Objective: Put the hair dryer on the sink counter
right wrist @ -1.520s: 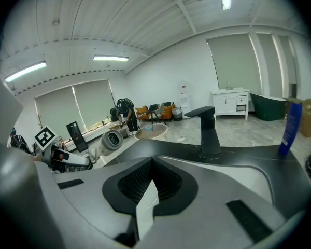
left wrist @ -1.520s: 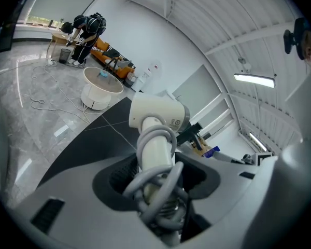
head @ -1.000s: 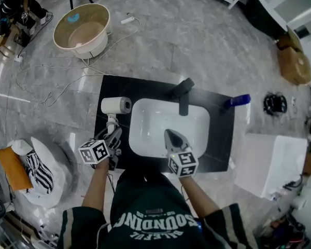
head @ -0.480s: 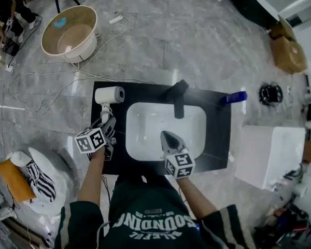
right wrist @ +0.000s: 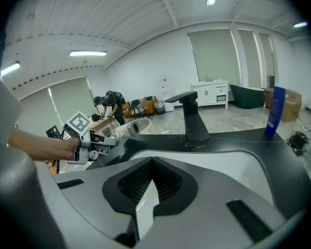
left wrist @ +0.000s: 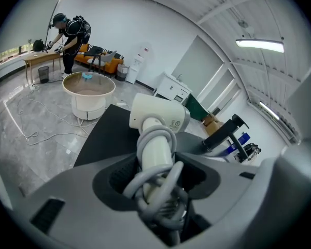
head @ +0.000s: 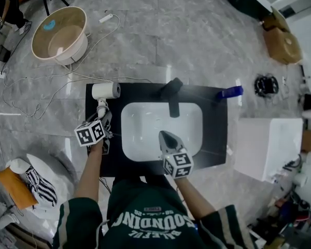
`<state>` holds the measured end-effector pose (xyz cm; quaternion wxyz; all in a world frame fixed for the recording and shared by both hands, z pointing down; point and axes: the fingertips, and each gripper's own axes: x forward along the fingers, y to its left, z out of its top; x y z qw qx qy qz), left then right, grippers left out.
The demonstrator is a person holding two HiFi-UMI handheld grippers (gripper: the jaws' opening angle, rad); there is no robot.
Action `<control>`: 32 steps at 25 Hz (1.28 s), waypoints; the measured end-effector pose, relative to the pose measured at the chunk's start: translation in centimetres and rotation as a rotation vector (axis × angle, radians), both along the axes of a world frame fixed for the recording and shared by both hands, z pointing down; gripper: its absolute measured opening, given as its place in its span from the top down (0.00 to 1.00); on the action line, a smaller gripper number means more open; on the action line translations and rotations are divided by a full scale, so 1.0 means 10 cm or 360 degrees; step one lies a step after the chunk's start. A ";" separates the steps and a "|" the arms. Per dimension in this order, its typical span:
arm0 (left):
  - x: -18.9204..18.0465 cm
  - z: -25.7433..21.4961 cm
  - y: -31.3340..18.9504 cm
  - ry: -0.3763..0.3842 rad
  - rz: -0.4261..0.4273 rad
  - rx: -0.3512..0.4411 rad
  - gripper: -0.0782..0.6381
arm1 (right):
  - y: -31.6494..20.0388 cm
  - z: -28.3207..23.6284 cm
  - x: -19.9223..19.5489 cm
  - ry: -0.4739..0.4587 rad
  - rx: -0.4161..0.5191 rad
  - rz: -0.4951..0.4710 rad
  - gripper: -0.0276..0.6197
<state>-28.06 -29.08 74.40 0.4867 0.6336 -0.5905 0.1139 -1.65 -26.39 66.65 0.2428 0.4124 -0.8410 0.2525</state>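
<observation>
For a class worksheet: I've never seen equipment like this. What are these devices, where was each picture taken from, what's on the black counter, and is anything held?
There is no robot: a person works two hand-held grippers. The overhead picture comes from a camera on the person's head; the other two from cameras riding on each gripper, looking along its jaws. The black counter has a white basin, black faucet and blue bottle. The left hand-held gripper clamps the white hair dryer by its cord-wrapped handle at the counter's left end. The right hand-held gripper is shut, empty, above the basin.
</observation>
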 end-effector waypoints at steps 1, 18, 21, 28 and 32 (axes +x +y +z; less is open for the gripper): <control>0.00 0.02 -0.01 -0.0015 0.0002 -0.0007 0.58 | 0.00 0.01 0.01 0.0003 -0.0002 0.0004 0.96; 0.05 0.21 -0.01 -0.0283 0.0066 -0.0147 0.58 | 0.11 0.04 0.13 0.0007 -0.0034 0.0051 0.96; 0.06 0.23 0.00 -0.0303 0.0079 -0.0164 0.58 | 0.12 0.02 0.18 0.0007 -0.0031 0.0064 0.96; 0.11 0.32 -0.01 -0.0324 0.0054 -0.0196 0.58 | 0.16 0.07 0.28 0.0016 -0.0057 0.0053 0.96; 0.12 0.30 -0.02 -0.0363 0.0075 -0.0190 0.58 | 0.17 0.07 0.33 0.0019 -0.0065 0.0048 0.96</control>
